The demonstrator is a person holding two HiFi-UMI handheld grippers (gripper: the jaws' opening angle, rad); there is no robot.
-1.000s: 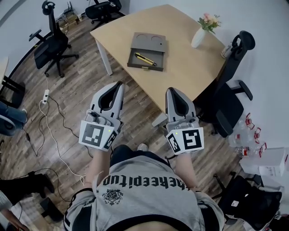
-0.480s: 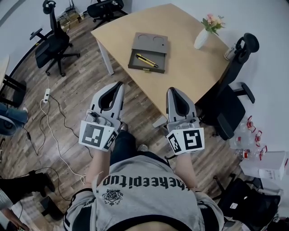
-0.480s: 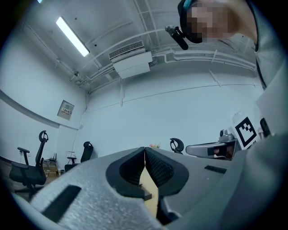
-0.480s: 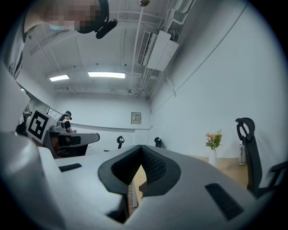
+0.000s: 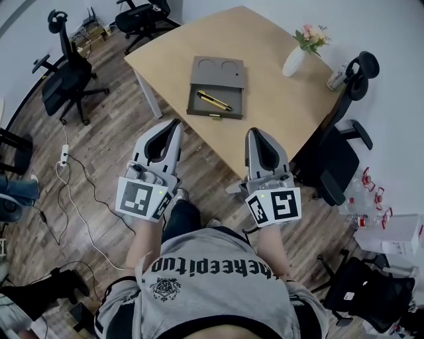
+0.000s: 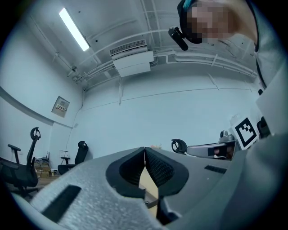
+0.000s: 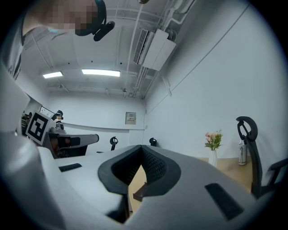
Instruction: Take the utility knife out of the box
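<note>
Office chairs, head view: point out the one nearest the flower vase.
The black chair at the table's right edge, headrest beside the vase; the other two chairs stand at upper left.

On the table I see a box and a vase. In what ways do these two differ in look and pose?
The box is grey-brown, while the vase is white. The box is flat and rectangular and lies low; the vase is rounded and stands upright. The box holds a yellow utility knife in its open tray; the vase holds pink flowers. Both rest on the same wooden table.
</note>
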